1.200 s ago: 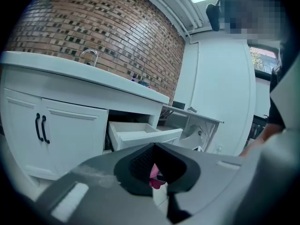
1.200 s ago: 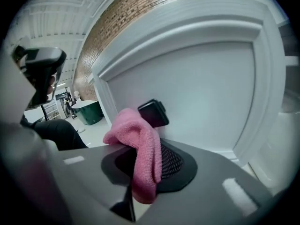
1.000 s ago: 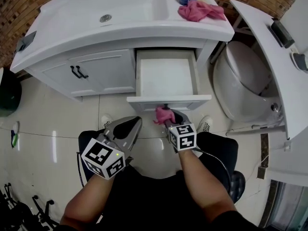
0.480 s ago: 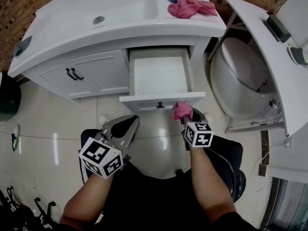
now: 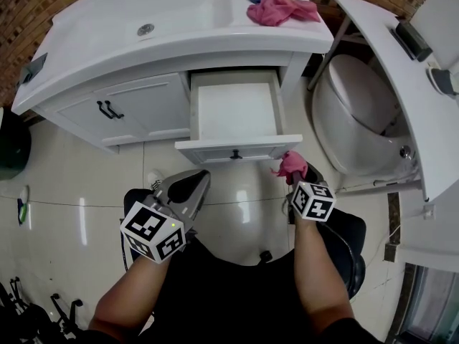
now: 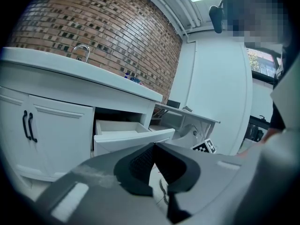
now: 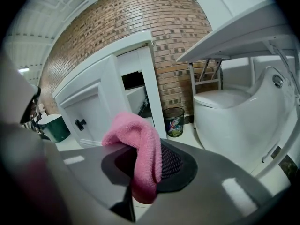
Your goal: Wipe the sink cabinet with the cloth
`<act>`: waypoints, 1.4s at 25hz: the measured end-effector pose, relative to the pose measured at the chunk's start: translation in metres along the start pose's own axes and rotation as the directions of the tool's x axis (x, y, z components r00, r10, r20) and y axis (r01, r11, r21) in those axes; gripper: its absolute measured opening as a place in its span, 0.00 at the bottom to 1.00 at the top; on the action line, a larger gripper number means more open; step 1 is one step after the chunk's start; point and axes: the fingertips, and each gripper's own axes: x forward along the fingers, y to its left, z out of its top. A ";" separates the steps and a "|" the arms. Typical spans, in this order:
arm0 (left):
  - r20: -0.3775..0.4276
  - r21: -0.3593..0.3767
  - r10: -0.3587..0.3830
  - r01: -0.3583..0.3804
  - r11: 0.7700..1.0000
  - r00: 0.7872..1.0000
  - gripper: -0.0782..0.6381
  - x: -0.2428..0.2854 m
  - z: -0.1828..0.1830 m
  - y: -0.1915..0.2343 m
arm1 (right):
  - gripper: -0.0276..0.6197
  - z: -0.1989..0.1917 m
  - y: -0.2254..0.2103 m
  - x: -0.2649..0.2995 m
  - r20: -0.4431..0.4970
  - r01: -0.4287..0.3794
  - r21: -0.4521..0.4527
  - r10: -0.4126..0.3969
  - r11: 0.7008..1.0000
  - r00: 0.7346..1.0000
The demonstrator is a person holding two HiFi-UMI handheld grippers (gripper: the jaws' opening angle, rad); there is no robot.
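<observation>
From the head view, my right gripper [image 5: 295, 170] pinches the pink cloth [image 5: 290, 164] just beside the right corner of the open drawer [image 5: 240, 151] of the sink cabinet [image 5: 143, 106]. My left gripper [image 5: 188, 189] hangs below the drawer's left end, apart from it.

In the left gripper view, my jaws are pressed together on nothing, and the drawer stands ahead.

In the right gripper view, the cloth is clamped between my jaws and droops over them, right of the drawer front.

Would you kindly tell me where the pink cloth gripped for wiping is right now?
Head view, right of centre: the pink cloth is clamped in the right hand-held gripper, just off the right front corner of the open drawer, near the toilet.
</observation>
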 end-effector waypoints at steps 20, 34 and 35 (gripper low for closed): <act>0.094 -0.082 0.077 -0.070 0.994 0.993 0.12 -0.046 0.014 0.036 | 0.17 0.133 0.289 -0.078 0.110 -0.435 -0.463 0.537 0.772 0.836; 0.119 -0.111 0.127 -0.114 0.987 0.985 0.12 -0.077 0.016 0.062 | 0.17 0.122 0.325 -0.013 -0.007 -0.341 -0.615 0.427 0.711 0.904; 0.120 -0.108 0.124 -0.111 0.988 0.985 0.12 -0.075 0.016 0.061 | 0.17 0.122 0.320 -0.014 -0.013 -0.338 -0.612 0.418 0.715 0.908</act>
